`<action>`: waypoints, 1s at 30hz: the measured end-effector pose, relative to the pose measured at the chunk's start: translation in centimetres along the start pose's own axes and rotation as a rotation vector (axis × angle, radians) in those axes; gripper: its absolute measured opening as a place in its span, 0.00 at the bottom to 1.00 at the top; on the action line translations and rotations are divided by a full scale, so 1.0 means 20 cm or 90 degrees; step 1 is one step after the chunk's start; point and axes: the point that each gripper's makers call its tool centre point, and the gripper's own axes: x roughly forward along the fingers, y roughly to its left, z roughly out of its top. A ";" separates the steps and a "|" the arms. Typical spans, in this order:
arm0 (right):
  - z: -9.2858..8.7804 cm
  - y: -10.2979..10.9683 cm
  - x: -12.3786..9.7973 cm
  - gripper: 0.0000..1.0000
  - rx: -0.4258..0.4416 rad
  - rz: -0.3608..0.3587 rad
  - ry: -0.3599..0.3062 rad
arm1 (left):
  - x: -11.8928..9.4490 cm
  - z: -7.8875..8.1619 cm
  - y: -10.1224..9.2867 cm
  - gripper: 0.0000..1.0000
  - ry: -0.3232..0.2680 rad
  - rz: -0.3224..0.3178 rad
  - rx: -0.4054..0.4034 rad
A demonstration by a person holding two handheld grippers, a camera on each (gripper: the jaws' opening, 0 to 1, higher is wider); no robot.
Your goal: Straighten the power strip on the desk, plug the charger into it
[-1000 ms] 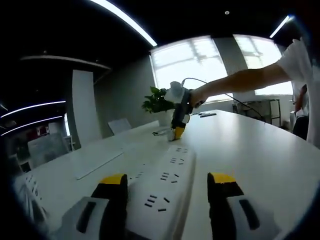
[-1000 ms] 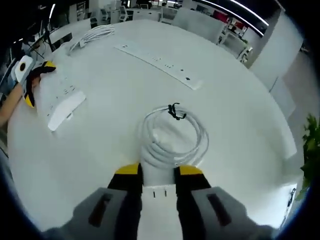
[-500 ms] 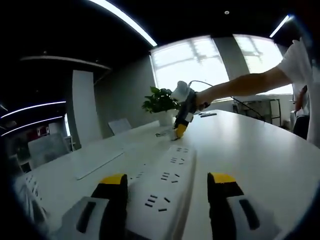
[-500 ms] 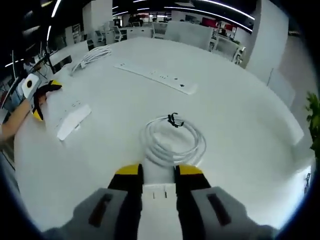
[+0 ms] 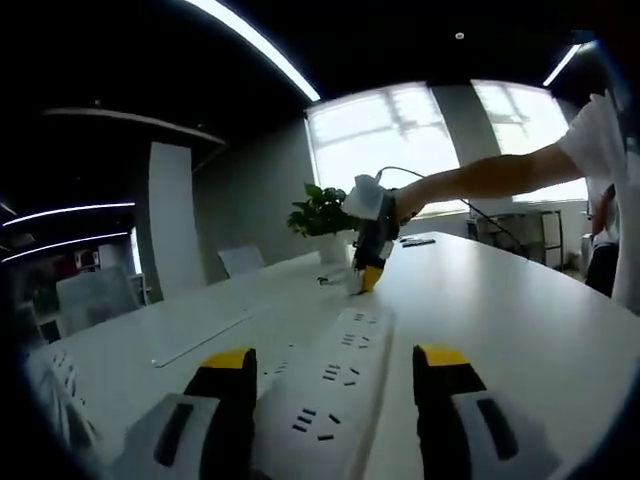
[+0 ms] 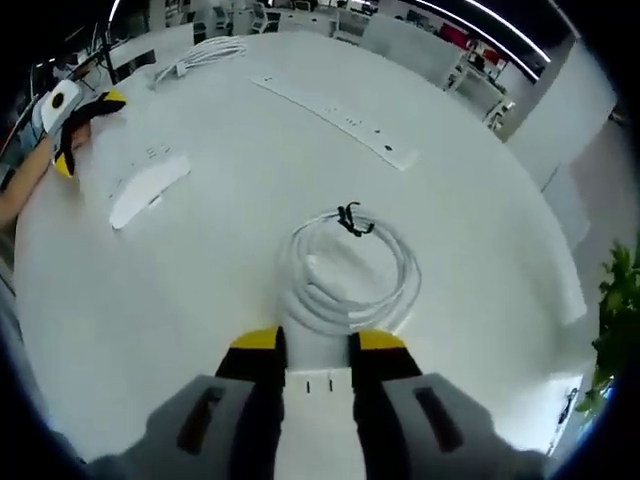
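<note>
Left gripper view: power strip [image 5: 335, 385] between wide jaws; right gripper view: charger [image 6: 318, 392] clamped, coiled cable [image 6: 350, 270] beyond.

Open-plan office / meeting area. Big white oval conference tabletop [image 6: 230, 270] w/ a long built-in socket strip [image 6: 335, 118] set into its surface. Beyond it, rows of desks & office chairs [image 6: 262, 12], red accents on far wall. Dark ceiling w/ linear LED strips [image 5: 255, 45], white pillar [image 5: 172, 225], large windows [image 5: 375, 135] w/ daylight. Potted plant [image 5: 318, 208] near window, white chair [image 5: 243, 261] at table edge. Metal rack [image 5: 520, 232] by window side.
</note>
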 end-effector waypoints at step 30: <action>0.02 0.14 -0.02 0.25 -0.077 0.082 -0.028 | 0.86 0.22 -0.26 0.65 0.080 -0.192 0.099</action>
